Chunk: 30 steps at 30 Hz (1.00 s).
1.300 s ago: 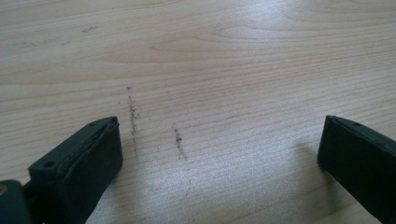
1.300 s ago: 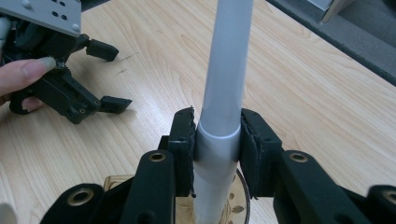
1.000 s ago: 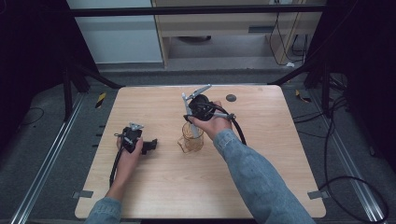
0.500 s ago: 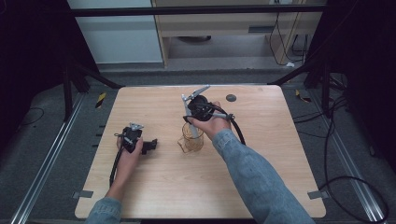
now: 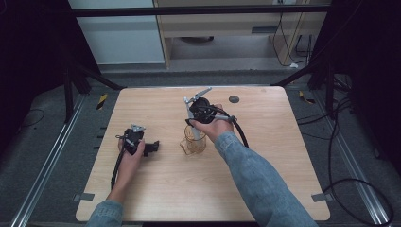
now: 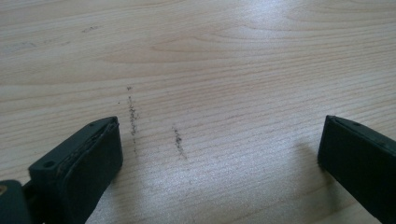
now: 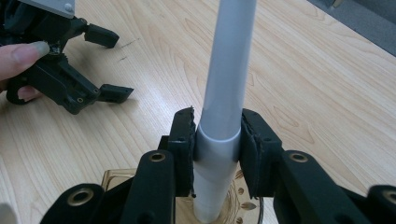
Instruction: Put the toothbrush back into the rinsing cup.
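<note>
A pale grey tube (image 7: 229,70) stands upright with its lower end inside a clear amber-tinted glass cup (image 7: 244,198). My right gripper (image 7: 217,140) is shut on the tube just above the cup's rim, one pad on each side. From above, the cup (image 5: 195,144) sits near the table's middle, with the right gripper (image 5: 193,124) over it. My left gripper (image 5: 152,148) lies on the wood to the cup's left, jaws wide apart. Bare wood shows between its fingers (image 6: 88,158). The right gripper view also catches the left gripper (image 7: 109,63), open, held by a hand.
The light wooden table (image 5: 265,161) has a small dark round disc (image 5: 233,99) near its far edge. Faint dark scuff marks (image 6: 133,116) streak the wood ahead of the left gripper. Black frame legs and cables surround the table on the grey floor.
</note>
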Each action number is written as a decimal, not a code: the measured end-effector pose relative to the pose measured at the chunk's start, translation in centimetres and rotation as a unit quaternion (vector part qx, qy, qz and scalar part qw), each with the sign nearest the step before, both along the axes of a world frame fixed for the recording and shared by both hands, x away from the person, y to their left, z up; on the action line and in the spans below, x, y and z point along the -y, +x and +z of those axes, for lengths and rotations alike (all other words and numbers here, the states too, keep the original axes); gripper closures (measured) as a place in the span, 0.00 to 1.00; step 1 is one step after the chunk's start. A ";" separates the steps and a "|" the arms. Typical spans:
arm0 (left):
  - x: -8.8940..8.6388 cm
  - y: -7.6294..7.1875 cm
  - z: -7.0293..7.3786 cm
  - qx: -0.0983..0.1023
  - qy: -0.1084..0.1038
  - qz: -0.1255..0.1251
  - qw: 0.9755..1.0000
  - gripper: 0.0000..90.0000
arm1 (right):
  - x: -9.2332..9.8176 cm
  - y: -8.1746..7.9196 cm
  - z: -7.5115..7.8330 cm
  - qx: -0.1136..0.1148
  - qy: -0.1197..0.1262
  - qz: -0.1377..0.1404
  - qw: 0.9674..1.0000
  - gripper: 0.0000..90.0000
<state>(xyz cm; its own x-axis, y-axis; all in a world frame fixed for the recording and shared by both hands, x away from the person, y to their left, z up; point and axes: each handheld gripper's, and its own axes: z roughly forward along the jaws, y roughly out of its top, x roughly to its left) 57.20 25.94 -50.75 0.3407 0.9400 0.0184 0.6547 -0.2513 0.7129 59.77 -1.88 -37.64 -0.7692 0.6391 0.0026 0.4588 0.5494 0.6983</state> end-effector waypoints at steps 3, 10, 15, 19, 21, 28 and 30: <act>0.0 0.0 0.0 0.000 0.000 0.000 1.000 0.00 | 0.0 0.0 0.0 -0.002 -0.003 0.001 1.000 0.75; 0.0 0.0 0.0 0.000 0.000 0.000 1.000 0.00 | -0.2 0.1 -0.2 -0.005 -0.005 0.002 1.000 0.75; 0.0 0.0 0.0 0.000 0.000 0.000 1.000 0.00 | -0.3 0.2 -0.3 -0.007 -0.004 0.001 1.000 0.75; 0.0 0.0 0.0 0.000 0.000 0.000 1.000 0.00 | -0.4 0.2 -0.4 -0.005 0.001 0.000 1.000 0.75; 0.0 0.0 0.0 0.000 0.000 0.000 1.000 0.00 | -0.4 0.3 -0.4 -0.004 0.003 -0.001 1.000 0.75; 0.0 0.0 0.0 0.000 0.000 0.000 1.000 0.00 | -0.7 0.6 -0.6 -0.003 0.010 -0.004 1.000 0.75; 0.0 0.0 0.0 0.000 0.000 0.000 1.000 0.00 | -0.7 0.6 -0.7 -0.002 0.010 -0.004 1.000 0.75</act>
